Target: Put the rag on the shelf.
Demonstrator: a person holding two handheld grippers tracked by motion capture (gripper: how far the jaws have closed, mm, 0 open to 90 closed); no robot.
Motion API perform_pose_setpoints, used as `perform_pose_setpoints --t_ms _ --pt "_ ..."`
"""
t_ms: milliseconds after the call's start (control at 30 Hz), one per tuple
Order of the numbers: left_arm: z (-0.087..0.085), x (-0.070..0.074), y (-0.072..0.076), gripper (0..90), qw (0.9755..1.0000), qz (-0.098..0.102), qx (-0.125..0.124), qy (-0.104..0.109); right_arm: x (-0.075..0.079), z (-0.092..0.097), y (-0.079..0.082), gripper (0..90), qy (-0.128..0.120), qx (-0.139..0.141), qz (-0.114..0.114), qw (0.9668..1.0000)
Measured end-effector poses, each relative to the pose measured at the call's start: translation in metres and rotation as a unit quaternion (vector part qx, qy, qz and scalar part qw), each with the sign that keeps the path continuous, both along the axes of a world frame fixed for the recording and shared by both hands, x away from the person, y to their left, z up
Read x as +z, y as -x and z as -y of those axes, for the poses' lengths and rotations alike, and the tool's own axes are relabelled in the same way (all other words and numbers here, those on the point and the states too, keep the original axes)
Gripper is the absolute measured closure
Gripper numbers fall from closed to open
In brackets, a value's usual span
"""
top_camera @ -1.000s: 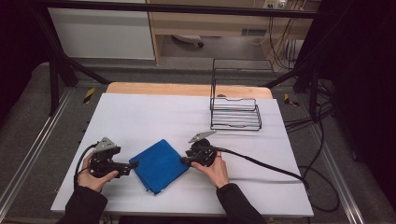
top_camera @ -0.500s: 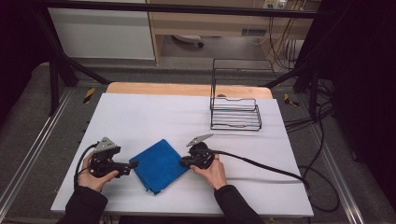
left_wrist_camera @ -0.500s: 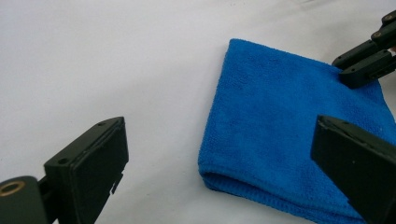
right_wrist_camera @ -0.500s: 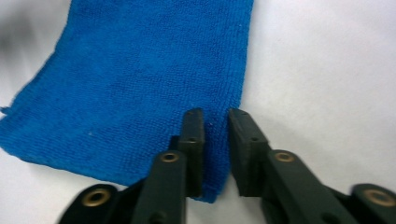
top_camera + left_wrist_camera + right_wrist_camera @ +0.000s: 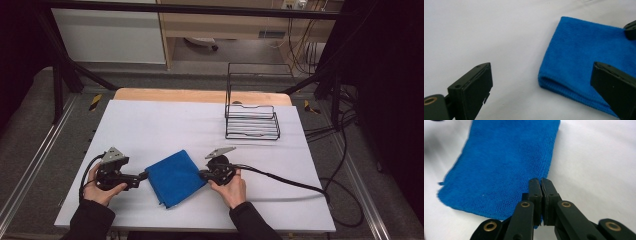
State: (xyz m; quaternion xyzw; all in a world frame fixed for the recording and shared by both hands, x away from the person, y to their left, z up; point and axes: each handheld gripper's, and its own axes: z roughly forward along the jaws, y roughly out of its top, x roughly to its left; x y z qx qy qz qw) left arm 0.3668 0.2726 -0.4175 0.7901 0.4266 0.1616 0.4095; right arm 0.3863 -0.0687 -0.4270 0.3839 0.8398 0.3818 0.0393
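Observation:
A folded blue cloth lies flat on the white table near its front edge, between my two grippers. My left gripper rests at the cloth's left corner with its jaws wide open; one jaw hangs over the cloth, the other over bare table. My right gripper is at the cloth's right edge. Its jaws have just been closing and now stand pressed together, pinching that edge of the cloth.
A black wire rack stands at the back right of the table. The right gripper's black cable trails off to the right across the table. A wooden strip runs along the far edge.
The right gripper's jaws have come together on the cloth's right edge. That hand has shifted slightly right, and the cloth has slid a little with it. The left hand has stayed still.

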Motion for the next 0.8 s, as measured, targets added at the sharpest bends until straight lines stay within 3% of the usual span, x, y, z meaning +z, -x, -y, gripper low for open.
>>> perform_pose_setpoints --t_ms 167,433,633,700,800 --pt "0.002 0.0 0.001 4.0 1.0 0.002 -0.003 0.0 0.004 0.025 0.012 88.0 0.006 -0.026 0.001 0.9996" --pt "0.003 0.0 0.001 4.0 1.0 0.001 -0.003 -0.002 -0.002 0.068 0.033 87.7 0.001 -0.062 -0.009 0.9981" --pt "0.004 -0.001 0.001 4.0 1.0 0.002 -0.004 -0.004 -0.003 0.079 0.049 87.0 0.017 -0.069 -0.004 0.9974" --pt "0.004 -0.001 0.001 4.0 1.0 0.002 -0.005 -0.004 -0.007 0.081 0.05 82.5 0.018 -0.069 -0.008 0.9974" --pt "0.004 -0.001 0.001 4.0 1.0 0.002 -0.006 -0.004 -0.007 0.082 0.045 64.3 0.014 -0.068 0.011 0.9976"
